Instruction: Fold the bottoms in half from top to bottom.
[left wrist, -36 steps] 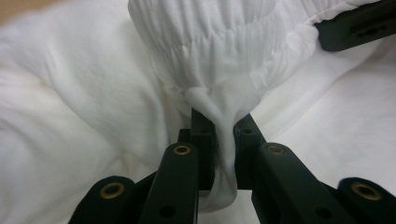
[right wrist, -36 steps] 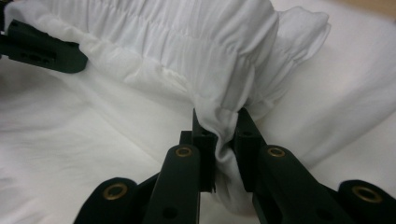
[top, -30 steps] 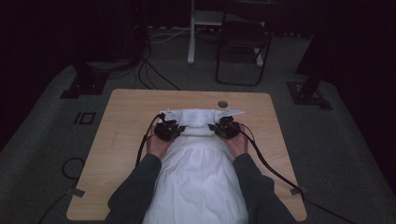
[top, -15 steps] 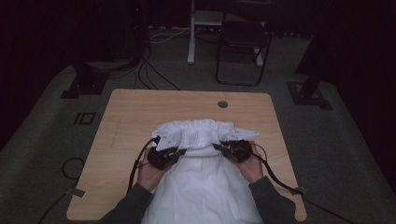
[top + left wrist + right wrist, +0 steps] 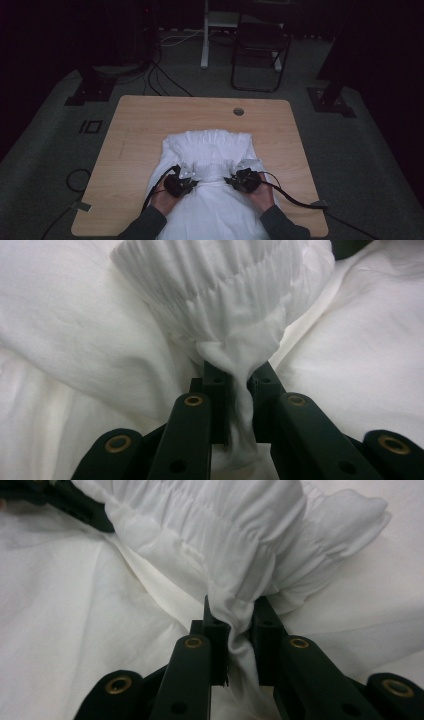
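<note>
A white garment [image 5: 210,200] with a gathered, ruched band lies on the wooden table [image 5: 135,130], spreading from mid-table to the near edge. My left gripper [image 5: 186,179] sits on its left side, shut on a pinch of the white fabric [image 5: 240,370] by the ruched band. My right gripper [image 5: 239,178] sits on the right side, shut on the gathered hem [image 5: 235,615]. The fabric bunches up between both pairs of jaws. The far part of the garment [image 5: 207,142] is folded back toward me.
A round cable hole [image 5: 238,111] is in the table's far edge area. Black cables [image 5: 290,197] trail from the grippers over the near right of the table. A chair [image 5: 260,60] and stands sit on the floor beyond.
Both grippers have pulled back toward the near edge, carrying the garment's gathered band with them, so the far part now folds over onto the rest.
</note>
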The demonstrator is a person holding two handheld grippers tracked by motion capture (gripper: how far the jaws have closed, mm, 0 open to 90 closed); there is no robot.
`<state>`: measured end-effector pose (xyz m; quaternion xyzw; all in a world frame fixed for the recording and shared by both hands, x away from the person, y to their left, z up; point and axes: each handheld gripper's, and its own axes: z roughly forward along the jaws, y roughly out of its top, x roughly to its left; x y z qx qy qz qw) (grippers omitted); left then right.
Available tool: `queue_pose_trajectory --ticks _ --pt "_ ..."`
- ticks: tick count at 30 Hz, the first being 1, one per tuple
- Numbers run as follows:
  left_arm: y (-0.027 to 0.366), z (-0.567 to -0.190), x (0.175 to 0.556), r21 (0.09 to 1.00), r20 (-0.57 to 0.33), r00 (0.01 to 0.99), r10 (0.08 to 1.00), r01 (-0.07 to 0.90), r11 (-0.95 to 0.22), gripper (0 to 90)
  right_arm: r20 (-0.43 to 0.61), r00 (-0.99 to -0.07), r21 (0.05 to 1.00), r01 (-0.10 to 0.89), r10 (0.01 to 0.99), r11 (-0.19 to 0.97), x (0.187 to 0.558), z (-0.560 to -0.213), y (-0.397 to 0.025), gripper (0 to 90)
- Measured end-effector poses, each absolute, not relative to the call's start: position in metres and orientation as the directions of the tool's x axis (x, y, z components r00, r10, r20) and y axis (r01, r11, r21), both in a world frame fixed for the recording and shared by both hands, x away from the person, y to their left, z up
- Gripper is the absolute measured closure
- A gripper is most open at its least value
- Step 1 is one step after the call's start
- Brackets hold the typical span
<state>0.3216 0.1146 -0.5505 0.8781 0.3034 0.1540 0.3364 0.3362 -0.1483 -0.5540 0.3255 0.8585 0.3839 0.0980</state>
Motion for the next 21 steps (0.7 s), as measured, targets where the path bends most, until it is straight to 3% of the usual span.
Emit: queue_pose_trajectory --ticks 21 --pt "0.118 -0.548 0.397 0.690 0.090 0.718 0.690 0.454 -0.564 82.4 0.041 -0.712 0.725 0.504 0.701 0.469 0.409 -0.555 -0.130 80.9"
